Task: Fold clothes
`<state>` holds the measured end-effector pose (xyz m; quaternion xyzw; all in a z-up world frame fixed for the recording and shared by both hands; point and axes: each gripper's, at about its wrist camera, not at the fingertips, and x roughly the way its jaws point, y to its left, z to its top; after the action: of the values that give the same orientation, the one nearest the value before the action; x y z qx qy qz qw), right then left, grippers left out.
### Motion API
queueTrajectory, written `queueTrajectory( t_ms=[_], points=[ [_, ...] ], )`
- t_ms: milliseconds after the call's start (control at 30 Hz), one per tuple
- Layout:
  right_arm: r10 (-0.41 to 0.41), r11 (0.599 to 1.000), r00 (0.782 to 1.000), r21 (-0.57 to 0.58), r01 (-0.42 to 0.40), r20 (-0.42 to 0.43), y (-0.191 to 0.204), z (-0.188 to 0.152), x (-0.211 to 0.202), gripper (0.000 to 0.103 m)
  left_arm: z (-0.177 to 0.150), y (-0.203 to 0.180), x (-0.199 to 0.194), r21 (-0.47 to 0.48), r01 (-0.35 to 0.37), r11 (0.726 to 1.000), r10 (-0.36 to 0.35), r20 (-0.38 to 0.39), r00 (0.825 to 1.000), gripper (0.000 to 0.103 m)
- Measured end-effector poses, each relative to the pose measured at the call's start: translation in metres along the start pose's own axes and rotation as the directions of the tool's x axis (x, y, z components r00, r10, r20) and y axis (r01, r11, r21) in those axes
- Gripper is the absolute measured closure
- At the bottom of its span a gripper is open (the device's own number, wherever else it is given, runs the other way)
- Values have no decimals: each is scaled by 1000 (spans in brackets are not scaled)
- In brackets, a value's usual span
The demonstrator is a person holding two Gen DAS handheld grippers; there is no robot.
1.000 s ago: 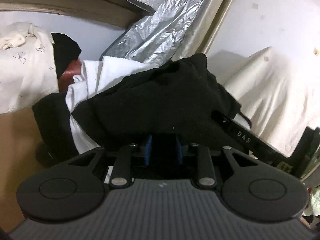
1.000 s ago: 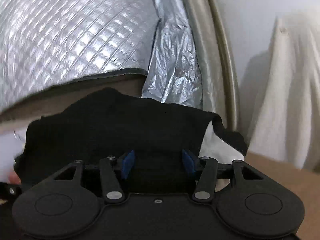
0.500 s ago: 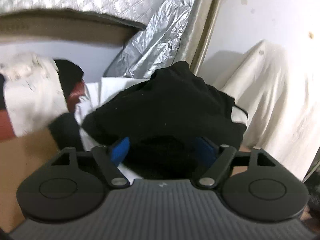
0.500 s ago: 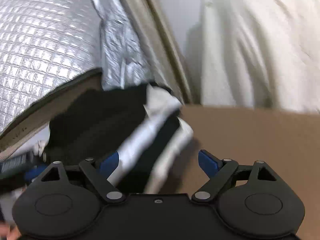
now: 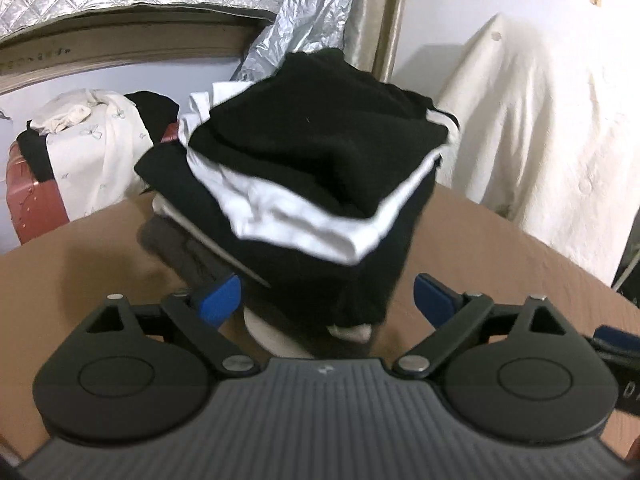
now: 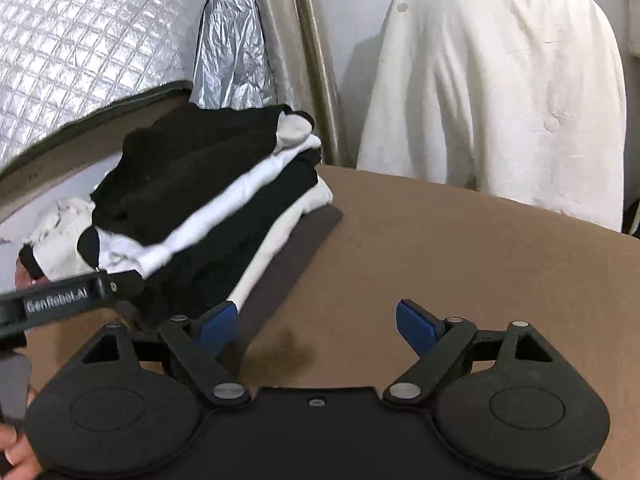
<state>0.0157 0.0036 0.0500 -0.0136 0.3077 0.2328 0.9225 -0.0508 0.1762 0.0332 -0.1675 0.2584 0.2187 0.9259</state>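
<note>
A stack of folded clothes [image 5: 312,184] in black, white and cream layers stands on the brown table [image 5: 500,272]. A black garment [image 5: 320,140] lies on top of it. My left gripper [image 5: 327,300] faces the front of the stack. Its jaws are opening, the blue pads stand wide apart, and the bottom of the stack lies between them untouched. In the right wrist view the stack [image 6: 192,208] is at the left. My right gripper [image 6: 318,325] is open over bare table [image 6: 460,260], just right of the stack's lowest dark layer. A finger of the left gripper [image 6: 60,300] reaches in from the left.
A cream cloth [image 5: 540,120] drapes something behind the table at the right. A red suitcase [image 5: 32,200] with white and black clothes on it stands at the left. Silver quilted sheeting [image 6: 80,60] leans on the wall behind. A person's hand [image 6: 12,452] shows at the lower left.
Both grippers let go of the black garment, which now tops the stack, and drew back from it. Both sets of jaws opened wide. The right gripper swung right over the table.
</note>
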Motion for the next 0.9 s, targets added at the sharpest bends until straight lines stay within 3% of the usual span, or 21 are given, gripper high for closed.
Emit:
queueTrajectory(
  t_ms=[167, 400, 500, 667, 900],
  points=[
    [26, 999, 1000, 41, -25, -14, -16, -14, -24, 13, -19, -8, -10, 5, -14, 1000, 14, -15, 1000, 8],
    [-53, 998, 996, -20, 51, -69, -24, -31, -43, 13, -47, -23, -39, 21, -6, 1000, 6, 2, 1000, 6],
    [-45, 997, 996, -65, 40, -78, -23, -39, -53, 10, -50, -31, -53, 39, -32, 999, 32, -18, 999, 0],
    [-46, 992, 994, -119, 34, -97, -15, -51, -70, 9, -52, -47, -76, 98, -122, 988, 128, -49, 991, 0],
    [-49, 988, 995, -151, 35, -84, -8, -55, -101, 8, -58, -58, -110, 114, -133, 985, 140, -57, 989, 0]
  ],
)
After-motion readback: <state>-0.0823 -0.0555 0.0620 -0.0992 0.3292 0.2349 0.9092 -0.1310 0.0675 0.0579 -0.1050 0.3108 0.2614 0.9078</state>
